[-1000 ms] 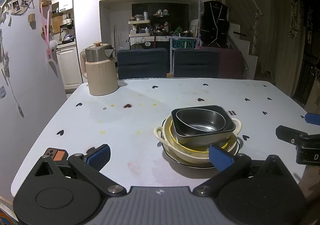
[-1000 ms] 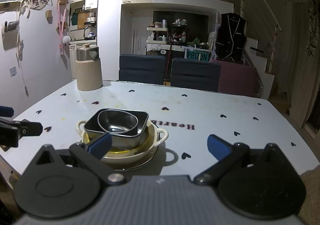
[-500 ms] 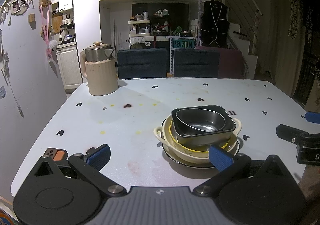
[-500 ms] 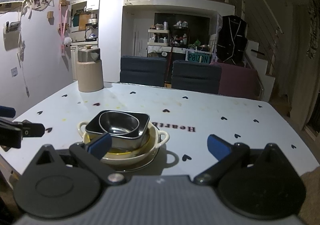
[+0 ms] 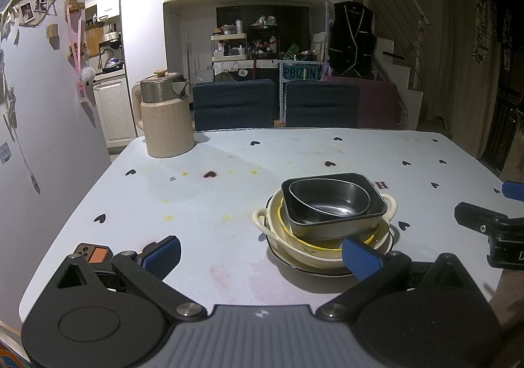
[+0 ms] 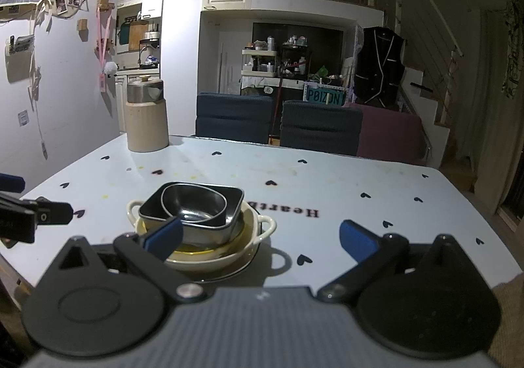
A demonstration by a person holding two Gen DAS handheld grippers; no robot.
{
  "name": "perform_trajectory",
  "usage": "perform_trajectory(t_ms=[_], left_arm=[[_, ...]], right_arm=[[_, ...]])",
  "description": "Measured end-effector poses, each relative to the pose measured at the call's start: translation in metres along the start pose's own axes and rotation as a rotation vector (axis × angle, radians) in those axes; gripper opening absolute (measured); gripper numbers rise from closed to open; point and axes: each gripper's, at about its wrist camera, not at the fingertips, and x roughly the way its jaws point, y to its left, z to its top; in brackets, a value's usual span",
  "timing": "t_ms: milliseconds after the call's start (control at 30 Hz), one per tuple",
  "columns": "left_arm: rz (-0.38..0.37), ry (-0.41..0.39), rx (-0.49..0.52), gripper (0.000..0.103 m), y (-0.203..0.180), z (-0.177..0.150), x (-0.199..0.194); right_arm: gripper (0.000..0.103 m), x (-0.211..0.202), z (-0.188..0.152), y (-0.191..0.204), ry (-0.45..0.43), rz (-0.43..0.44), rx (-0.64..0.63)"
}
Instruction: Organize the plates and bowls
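Left wrist view: a pale tabletop printed with small black hearts [image 5: 229, 191] carries one nested stack near its front edge. From the bottom up it has a dark-rimmed flat plate [image 5: 278, 257], a cream two-handled ceramic bowl [image 5: 262, 219], a yellow-rimmed bowl [image 5: 288, 230], a dark rectangular dish [image 5: 376, 204] and a small dark rounded bowl [image 5: 327, 201]. The left gripper [image 5: 262, 251] and right gripper [image 6: 258, 235] both hang with fingers spread, holding nothing. This fits a finished stack or one awaiting sorting; neither is settled.
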Motion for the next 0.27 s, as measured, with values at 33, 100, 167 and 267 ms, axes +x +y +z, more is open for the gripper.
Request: perform_trajectory(t_ms=[33,100,167,267], left_arm=[[0.001,0.0,0.0,0.103,0.0001,0.0004,-0.0001],[0.001,0.0,0.001,0.103,0.0005,0.0005,-0.0001],[0.0,0.001,0.001,0.103,0.0011,0.0008,-0.0001],[0.0,0.0,0.0,0.103,0.0008,0.0007,-0.0002]], right_arm=[[0.103,0.0,0.0004,0.0,-0.001,-0.001,0.0],[0.103,0.0002,0.0005,-0.0002,-0.001,0.0,0.0],[0.103,-0.0001,0.0007,0.0001,-0.002,-0.001,0.0],[0.103,-0.0002,0.001,0.0002,-0.002,-0.002,0.0]])
